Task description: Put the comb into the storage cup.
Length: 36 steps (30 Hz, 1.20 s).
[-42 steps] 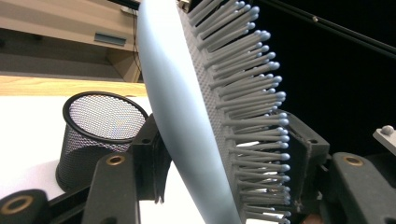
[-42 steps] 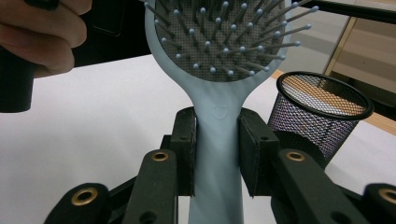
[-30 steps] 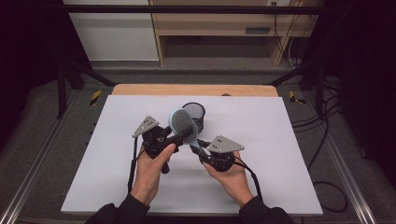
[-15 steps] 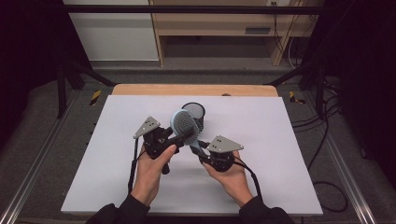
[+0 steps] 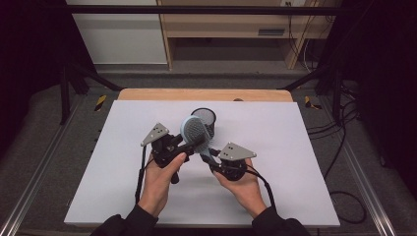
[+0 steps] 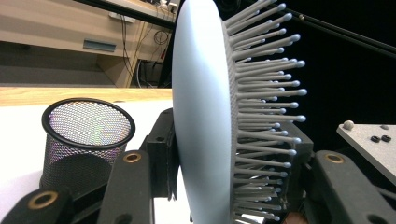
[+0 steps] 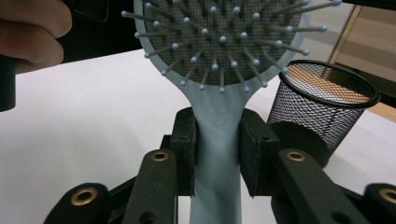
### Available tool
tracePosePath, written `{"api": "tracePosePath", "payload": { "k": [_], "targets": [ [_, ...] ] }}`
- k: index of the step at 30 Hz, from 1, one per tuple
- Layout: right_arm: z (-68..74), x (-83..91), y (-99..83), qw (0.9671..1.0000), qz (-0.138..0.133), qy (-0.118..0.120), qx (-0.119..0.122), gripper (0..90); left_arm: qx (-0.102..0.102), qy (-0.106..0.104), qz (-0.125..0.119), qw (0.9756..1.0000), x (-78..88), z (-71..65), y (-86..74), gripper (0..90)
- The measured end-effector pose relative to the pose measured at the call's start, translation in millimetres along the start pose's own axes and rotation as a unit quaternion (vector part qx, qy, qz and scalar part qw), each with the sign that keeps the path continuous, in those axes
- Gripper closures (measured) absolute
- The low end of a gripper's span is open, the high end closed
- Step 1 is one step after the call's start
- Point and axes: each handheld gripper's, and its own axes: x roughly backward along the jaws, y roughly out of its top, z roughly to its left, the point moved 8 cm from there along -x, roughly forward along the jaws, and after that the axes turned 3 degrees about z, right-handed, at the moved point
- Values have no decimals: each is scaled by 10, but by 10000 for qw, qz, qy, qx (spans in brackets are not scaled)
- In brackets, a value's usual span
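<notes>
White sheeting covers the table (image 5: 123,196) in front of me, with a strip of bare wood at its far edge and pale cabinets on the floor beyond.

My right tongs (image 7: 217,140) are clenched on the neck of the hairbrush (image 5: 195,133): in the right gripper view both black pads press flat against the pale blue handle just below the bristled head, and the handle runs down between the jaws toward me. My right hand (image 5: 243,184) holds them low over the sheet, the grey plate on top tilted toward the middle.

My left tongs (image 6: 224,154) have just been closing, and they now grasp the brush's head. In the left gripper view I see the head edge-on, one pad against its smooth back, the other jaw on the bristle side, where the pins stick out sideways with their small rounded tips. My left hand (image 5: 160,182) wraps their body from below, a cable trailing back along the forearm.

So the hairbrush hangs in the air between my two tongs, clear of the sheet, bristles facing my right side, its head just on the near side of the mesh cup (image 5: 204,119).

That black wire mesh cup stands upright on the sheet, right behind the brush head, toward the wooden strip. Whether the brush touches its rim I cannot tell.
</notes>
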Motion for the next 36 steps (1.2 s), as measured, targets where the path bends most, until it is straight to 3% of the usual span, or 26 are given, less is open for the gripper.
{"api": "tracePosePath", "payload": {
  "k": [3,9,13,17,20,24,30,36],
  "targets": [
    [-3,-5,-7,10000,32,9,-64,684,-54,-5,10,10000,1,-5,-5,514],
    [-45,56,21,9997,-16,-18,-239,490,-6,57,-73,10000,34,53,42,514],
    [-105,111,16,9987,-47,2,-512,354,-59,133,-119,9998,75,97,101,514],
    [-147,169,-57,9989,21,-21,-473,283,-95,201,-208,9995,116,140,181,513],
    [-209,257,-161,9981,258,-130,-550,296,-127,230,-262,9993,140,156,231,513],
    [-284,397,-267,9971,391,-100,-646,219,-200,285,-319,9989,166,180,294,513],
    [-450,615,-353,9956,228,-189,-884,159,-270,347,-413,9982,192,213,427,513],
    [-595,890,-483,9950,99,-428,-899,128,-330,397,-515,9973,211,236,542,512]
  ]
}}
